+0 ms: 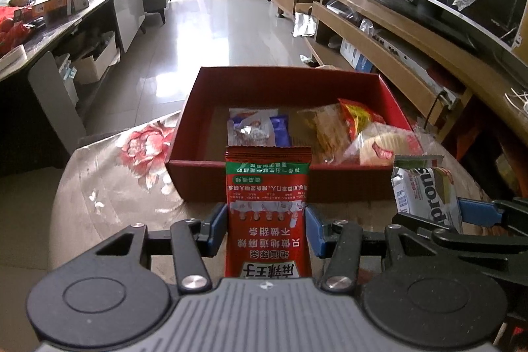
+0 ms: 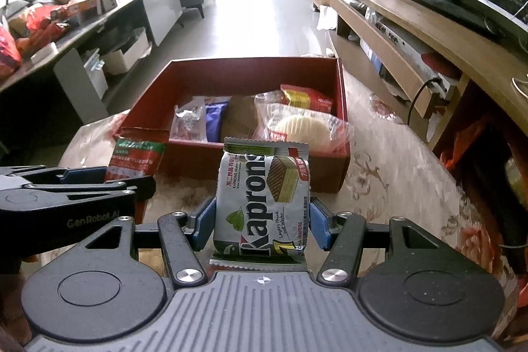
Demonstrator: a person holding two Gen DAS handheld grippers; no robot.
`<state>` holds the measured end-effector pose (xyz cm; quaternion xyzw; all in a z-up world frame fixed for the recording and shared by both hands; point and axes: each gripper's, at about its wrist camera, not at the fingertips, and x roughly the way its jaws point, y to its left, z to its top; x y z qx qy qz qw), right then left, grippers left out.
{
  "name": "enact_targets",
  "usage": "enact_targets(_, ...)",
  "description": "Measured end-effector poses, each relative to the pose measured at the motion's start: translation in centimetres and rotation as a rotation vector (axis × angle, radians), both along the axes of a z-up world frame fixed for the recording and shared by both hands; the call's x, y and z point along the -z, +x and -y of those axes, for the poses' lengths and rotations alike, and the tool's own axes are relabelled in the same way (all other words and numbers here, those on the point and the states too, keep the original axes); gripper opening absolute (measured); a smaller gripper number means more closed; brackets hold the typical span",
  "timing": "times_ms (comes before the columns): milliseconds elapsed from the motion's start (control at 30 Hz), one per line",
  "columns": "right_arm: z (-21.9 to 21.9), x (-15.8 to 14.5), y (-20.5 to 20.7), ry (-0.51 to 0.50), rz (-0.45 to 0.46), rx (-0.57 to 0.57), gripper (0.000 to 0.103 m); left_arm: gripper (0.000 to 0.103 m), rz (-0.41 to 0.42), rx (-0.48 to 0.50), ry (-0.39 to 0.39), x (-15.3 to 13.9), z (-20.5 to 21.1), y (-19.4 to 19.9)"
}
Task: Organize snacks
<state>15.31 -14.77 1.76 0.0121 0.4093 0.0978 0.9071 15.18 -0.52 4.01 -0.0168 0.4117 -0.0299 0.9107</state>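
Observation:
My left gripper (image 1: 266,228) is shut on a red spicy-strip packet (image 1: 268,210), held upright just short of the red box (image 1: 250,183). My right gripper (image 2: 262,225) is shut on a grey Kaprons wafer packet (image 2: 262,203), also held before the red box (image 2: 330,177). Each view shows the other gripper beside it: the wafer packet (image 1: 425,193) at the right, the red packet (image 2: 137,159) at the left. Inside the box lie several snacks, among them a purple-and-white packet (image 1: 254,126), a clear bag with a pale round cake (image 2: 303,127) and a red-yellow packet (image 2: 307,98).
The box rests on a floral cloth (image 1: 125,174) that covers a low surface. A long wooden TV cabinet (image 1: 412,32) with a screen runs along the right. A cluttered dark table (image 1: 49,22) stands at the left. Tiled floor (image 1: 204,32) lies beyond the box.

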Motion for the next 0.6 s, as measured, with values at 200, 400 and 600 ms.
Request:
enact_targets(200, -0.2, -0.3, 1.3, -0.002, 0.010, -0.006, 0.066, 0.054, 0.003, -0.002, 0.004, 0.0, 0.2, 0.8)
enact_targets(400, -0.1, -0.6, 2.7, -0.003, 0.017, 0.000, 0.066, 0.054, 0.011, -0.004, 0.006, -0.3, 0.5, 3.1)
enact_targets(600, 0.3, -0.8, 4.1, -0.001, 0.023, 0.010, 0.066, 0.054, 0.021, -0.006, 0.011, -0.6, 1.0, 4.7)
